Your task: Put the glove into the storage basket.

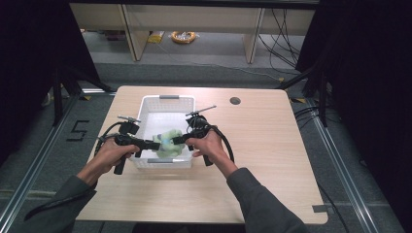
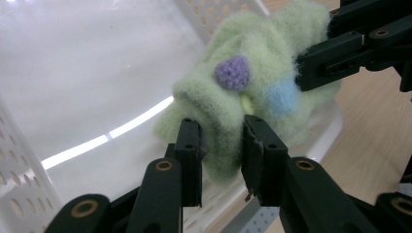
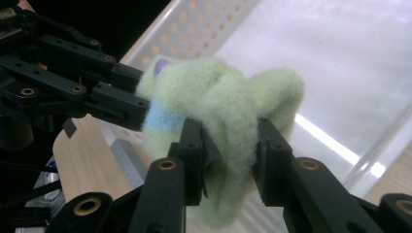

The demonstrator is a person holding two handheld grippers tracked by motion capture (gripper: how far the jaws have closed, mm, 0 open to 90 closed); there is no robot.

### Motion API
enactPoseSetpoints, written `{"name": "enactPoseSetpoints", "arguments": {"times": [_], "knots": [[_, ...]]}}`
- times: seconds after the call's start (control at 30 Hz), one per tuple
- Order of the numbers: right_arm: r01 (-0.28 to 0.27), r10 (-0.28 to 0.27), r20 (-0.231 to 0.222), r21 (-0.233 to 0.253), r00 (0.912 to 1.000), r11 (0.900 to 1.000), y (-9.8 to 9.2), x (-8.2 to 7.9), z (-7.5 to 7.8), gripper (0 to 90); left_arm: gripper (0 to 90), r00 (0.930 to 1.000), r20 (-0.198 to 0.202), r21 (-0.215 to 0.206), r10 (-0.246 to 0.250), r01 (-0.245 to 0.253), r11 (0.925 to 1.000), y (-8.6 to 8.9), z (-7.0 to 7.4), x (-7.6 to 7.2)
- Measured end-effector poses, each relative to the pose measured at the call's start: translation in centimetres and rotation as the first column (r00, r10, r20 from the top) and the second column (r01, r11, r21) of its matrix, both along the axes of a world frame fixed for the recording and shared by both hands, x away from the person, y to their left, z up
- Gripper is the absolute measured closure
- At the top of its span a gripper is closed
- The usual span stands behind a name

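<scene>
Between our left gripper's [image 2: 221, 141] jaws sits a fold of the green sock [image 2: 243, 92], clamped tight, with the purple dot [image 2: 232, 72] just above at 12 o'clock and a blue patch [image 2: 282, 96] toward 2. Our right gripper [image 3: 228, 141] is likewise closed on a thick bunch of the same sock, and in its own view the left gripper comes in from 9 o'clock.

From above, both grippers meet over the near end of the white basket [image 1: 167, 100], left [image 1: 156, 144] at 9 o'clock of the sock [image 1: 168, 143], right [image 1: 174, 141] at 3, so the sock hangs bunched between them, just above the near rim (whether it touches the basket floor we cannot tell).

We judge the work as midway: the sock is gripped from both sides but is not spread out or folded, and it has not been lifted clear onto the table [image 1: 262, 145]. Pulling it apart or carrying it out is left.
</scene>
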State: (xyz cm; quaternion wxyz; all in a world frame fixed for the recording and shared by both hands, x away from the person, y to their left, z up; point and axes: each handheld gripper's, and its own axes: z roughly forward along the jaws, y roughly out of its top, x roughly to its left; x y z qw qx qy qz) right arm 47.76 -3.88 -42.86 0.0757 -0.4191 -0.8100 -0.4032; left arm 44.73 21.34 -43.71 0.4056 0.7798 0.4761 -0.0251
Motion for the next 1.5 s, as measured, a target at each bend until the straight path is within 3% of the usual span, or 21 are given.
{"name": "enactPoseSetpoints", "arguments": {"times": [0.13, 0.27, 0.5, 0.57, 0.6, 0.8, 0.87, 0.93, 1.0, 1.07, 1.1, 1.17, 1.4, 1.5], "knots": [[0.002, -0.003, -0.018, -0.035, 0.9998, 0.999, 0.6, 0.4, -0.9, 69.6, 66.6, 0.9997, -0.015, 0.034, 0.016, -0.016, 0.9993, 0.0, -0.6, 0.4], [0.011, -0.014, -0.035, -0.069, 0.9993, 0.998, 1.1, 0.8, -1.6, 69.7, 61.3, 0.9991, -0.020, 0.031, 0.036, -0.036, 0.9989, 0.0, -0.8, 0.8], [0.007, -0.009, -0.042, -0.059, 0.9991, 0.998, 1.2, 1.0, -1.4, 70.3, 50.7, 0.9966, 0.014, 0.032, 0.081, -0.082, 0.9962, 0.5, 0.2, 1.0], [0.002, -0.004, -0.040, -0.048, 0.9992, 0.999, 1.4, 1.0, -1.1, 70.6, 49.5, 0.9946, 0.040, 0.030, 0.096, -0.097, 0.9948, 0.7, 0.7, 0.9], [0.001, -0.003, -0.035, -0.055, 0.9994, 0.999, 1.4, 1.0, -0.9, 70.7, 48.7, 0.9953, 0.052, 0.039, 0.082, -0.084, 0.9957, 1.0, 1.2, 0.8], [-0.009, 0.008, -0.023, -0.037, 0.9997, 0.999, 2.4, 1.0, 0.3, 71.2, 43.2, 0.9892, 0.098, -0.015, 0.109, -0.108, 0.9940, 1.2, 3.2, -1.1], [-0.016, 0.016, -0.012, -0.030, 0.9998, 0.999, 2.5, 1.1, 0.4, 71.3, 42.9, 0.9878, 0.114, -0.016, 0.106, -0.105, 0.9943, 1.2, 3.7, -1.9], [-0.017, 0.016, -0.031, -0.008, 0.9994, 1.000, 3.0, 1.0, 0.6, 71.4, 42.9, 0.9856, 0.139, -0.003, 0.096, -0.097, 0.9953, 1.3, 4.3, -2.8], [-0.022, 0.022, -0.022, -0.006, 0.9995, 1.000, 3.4, 1.0, 0.5, 71.4, 42.9, 0.9872, 0.141, 0.012, 0.073, -0.076, 0.9971, 1.3, 4.6, -3.6], [-0.021, 0.021, -0.029, -0.017, 0.9994, 1.000, 3.6, 1.0, 0.2, 71.4, 42.7, 0.9878, 0.137, 0.009, 0.074, -0.076, 0.9971, 1.1, 4.5, -4.2], [-0.011, 0.009, -0.042, -0.034, 0.9991, 0.999, 3.7, 1.0, 0.1, 71.4, 42.6, 0.9861, 0.160, 0.013, 0.044, -0.047, 0.9988, 1.1, 4.3, -4.2], [-0.014, 0.013, -0.039, -0.039, 0.9992, 0.999, 3.9, 1.1, -0.3, 71.4, 41.7, 0.9884, 0.141, 0.008, 0.057, -0.058, 0.9983, 0.9, 4.0, -4.7], [0.009, -0.014, -0.047, -0.098, 0.9988, 0.995, 3.9, 1.3, -0.7, 71.2, 39.0, 0.9957, 0.088, 0.009, 0.030, -0.031, 0.9995, 0.1, 2.8, -5.7], [0.016, -0.021, -0.039, -0.129, 0.9990, 0.992, 3.8, 1.4, -0.9, 70.8, 38.2, 0.9956, 0.090, -0.002, 0.026, -0.026, 0.9997, -0.3, 2.5, -6.5]]}}
